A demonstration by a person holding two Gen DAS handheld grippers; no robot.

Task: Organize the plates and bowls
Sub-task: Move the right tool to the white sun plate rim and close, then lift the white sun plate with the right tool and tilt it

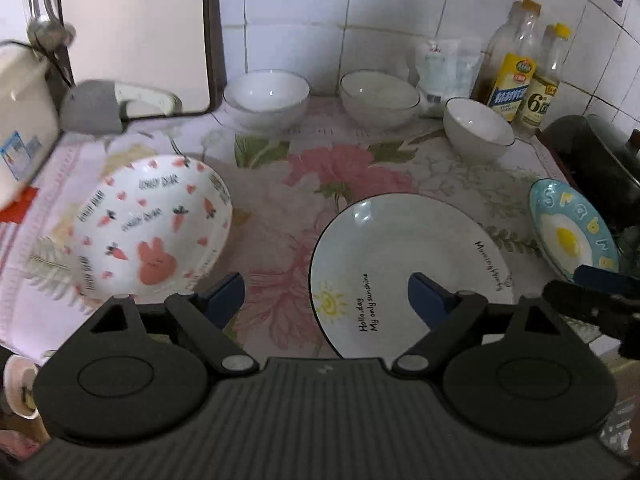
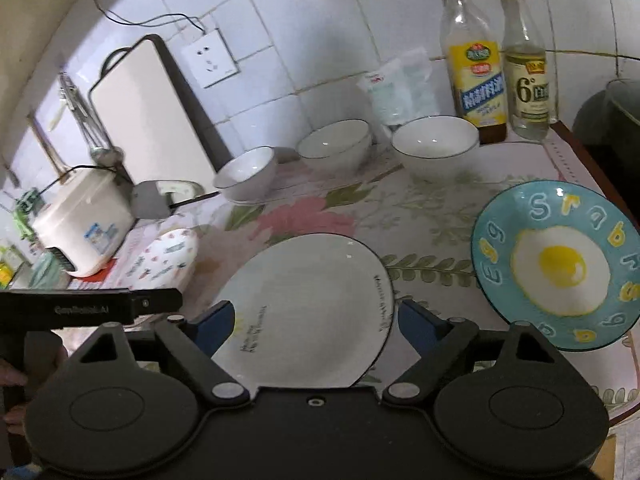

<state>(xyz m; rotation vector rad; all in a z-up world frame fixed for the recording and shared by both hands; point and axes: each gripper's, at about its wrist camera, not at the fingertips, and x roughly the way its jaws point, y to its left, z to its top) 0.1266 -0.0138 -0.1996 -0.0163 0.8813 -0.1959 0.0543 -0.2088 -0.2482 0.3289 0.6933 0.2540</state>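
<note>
On the floral cloth lie three plates: a white rabbit-and-carrot plate (image 1: 152, 224) at the left, a pale plate with a sun drawing (image 1: 400, 268) in the middle, and a blue fried-egg plate (image 1: 572, 228) at the right. Three white bowls (image 1: 266, 96) (image 1: 380, 96) (image 1: 478, 128) stand along the back. My left gripper (image 1: 326, 300) is open and empty above the gap between the rabbit plate and the sun plate. My right gripper (image 2: 316, 324) is open and empty, hovering over the sun plate (image 2: 316, 300), with the egg plate (image 2: 556, 264) to its right.
Two bottles (image 2: 476, 60) and a plastic bag (image 2: 400, 88) stand in the back corner. A white cutting board (image 2: 148, 112) leans on the tiled wall. A white rice cooker (image 2: 84, 220) sits at the left. A dark pot (image 1: 592, 160) is at the right edge.
</note>
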